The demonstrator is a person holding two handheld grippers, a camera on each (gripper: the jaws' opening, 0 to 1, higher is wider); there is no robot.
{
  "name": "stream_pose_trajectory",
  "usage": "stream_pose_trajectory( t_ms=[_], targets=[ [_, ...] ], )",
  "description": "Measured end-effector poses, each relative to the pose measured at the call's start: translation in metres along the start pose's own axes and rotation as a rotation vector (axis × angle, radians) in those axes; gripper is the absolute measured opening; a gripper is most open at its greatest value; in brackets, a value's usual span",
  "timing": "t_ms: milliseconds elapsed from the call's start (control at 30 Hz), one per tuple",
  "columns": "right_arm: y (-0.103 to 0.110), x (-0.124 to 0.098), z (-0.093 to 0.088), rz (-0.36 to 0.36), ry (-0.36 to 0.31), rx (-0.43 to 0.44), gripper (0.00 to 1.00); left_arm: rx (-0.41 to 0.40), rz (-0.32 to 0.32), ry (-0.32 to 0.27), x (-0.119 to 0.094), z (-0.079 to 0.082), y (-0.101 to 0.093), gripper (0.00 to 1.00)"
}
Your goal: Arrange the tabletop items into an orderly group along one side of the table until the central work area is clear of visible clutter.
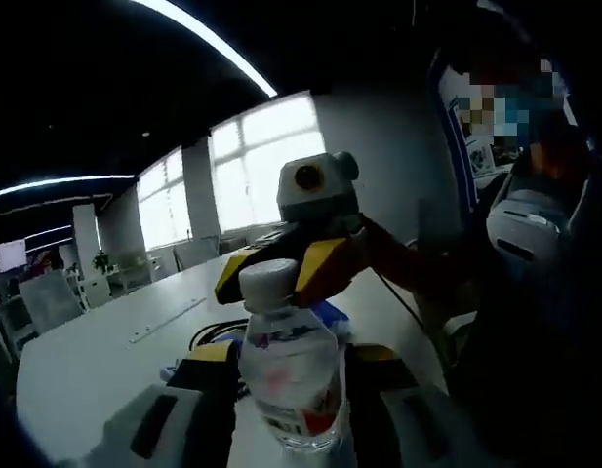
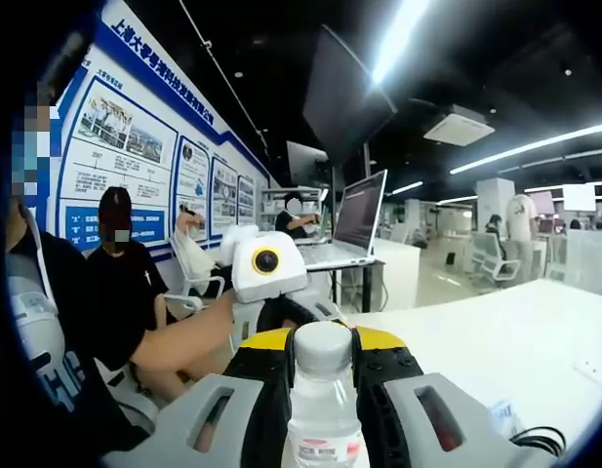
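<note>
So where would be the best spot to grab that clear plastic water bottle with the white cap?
Around the straight middle of the clear plastic water bottle, coming in level from the side. It stands upright, its round walls suit two flat jaws, and the white cap is narrower. The left tongs flank it there already; I cannot tell whether they touch it.

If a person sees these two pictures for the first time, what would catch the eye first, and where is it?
First, the clear water bottle with a white cap, upright between the left gripper's jaws, low in the left gripper view. The right gripper has its jaws on either side of the same bottle in its own view. Behind lie the white table and an open laptop beyond it.
</note>
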State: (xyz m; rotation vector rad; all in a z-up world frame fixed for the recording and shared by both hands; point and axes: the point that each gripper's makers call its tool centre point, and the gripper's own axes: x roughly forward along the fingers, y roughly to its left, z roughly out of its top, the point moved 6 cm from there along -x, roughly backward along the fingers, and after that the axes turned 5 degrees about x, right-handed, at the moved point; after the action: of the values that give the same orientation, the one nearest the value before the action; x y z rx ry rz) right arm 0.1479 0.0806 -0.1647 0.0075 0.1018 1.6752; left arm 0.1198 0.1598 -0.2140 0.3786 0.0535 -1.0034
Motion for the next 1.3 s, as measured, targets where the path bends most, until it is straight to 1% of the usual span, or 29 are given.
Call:
stream_pose_trajectory(
  t_ms=[67,133,233,433,567,767,1033,1133,1167,1200,1233,1300],
  targets=[
    [0.000,0.001,0.000,0.000,0.000,0.001,0.21,-0.023,0.007,-0.011,0.002,-0.004,0.001,0.42],
    [-0.001,0.001,0.000,0.001,0.000,0.003,0.21,-0.055,0.004,-0.035,0.001,-0.006,0.004,0.41],
    [-0.001,0.001,0.000,0.003,0.000,0.004,0.21,-0.071,-0.003,-0.043,0.002,-0.008,0.006,0.41],
    [-0.003,0.002,0.000,0.011,-0.001,0.015,0.21,-0.073,-0.012,-0.046,0.004,-0.013,0.006,0.41],
    [-0.005,0.002,0.001,0.013,0.000,0.017,0.21,-0.082,-0.012,-0.064,0.005,-0.015,0.006,0.41],
    [-0.004,0.002,0.001,0.011,0.006,0.007,0.21,-0.103,-0.006,-0.069,0.005,-0.016,0.004,0.40],
    [-0.002,0.001,0.000,0.009,-0.001,0.002,0.21,-0.103,-0.002,-0.069,0.004,-0.015,0.002,0.40],
    [-0.002,0.000,-0.001,0.005,0.002,0.010,0.24,-0.106,0.002,-0.074,0.004,-0.016,0.001,0.40],
    [-0.003,0.001,-0.002,-0.005,0.007,0.010,0.25,-0.107,0.003,-0.074,0.004,-0.016,0.001,0.40],
    [-0.003,0.001,-0.005,-0.014,0.028,-0.006,0.26,-0.107,0.002,-0.075,0.004,-0.016,0.001,0.40],
    [-0.003,0.002,-0.007,-0.009,0.039,-0.011,0.25,-0.107,0.003,-0.075,0.004,-0.016,0.001,0.40],
    [-0.002,0.003,-0.009,-0.006,0.039,-0.005,0.24,-0.105,0.002,-0.075,0.003,-0.016,0.001,0.40]
  ],
)
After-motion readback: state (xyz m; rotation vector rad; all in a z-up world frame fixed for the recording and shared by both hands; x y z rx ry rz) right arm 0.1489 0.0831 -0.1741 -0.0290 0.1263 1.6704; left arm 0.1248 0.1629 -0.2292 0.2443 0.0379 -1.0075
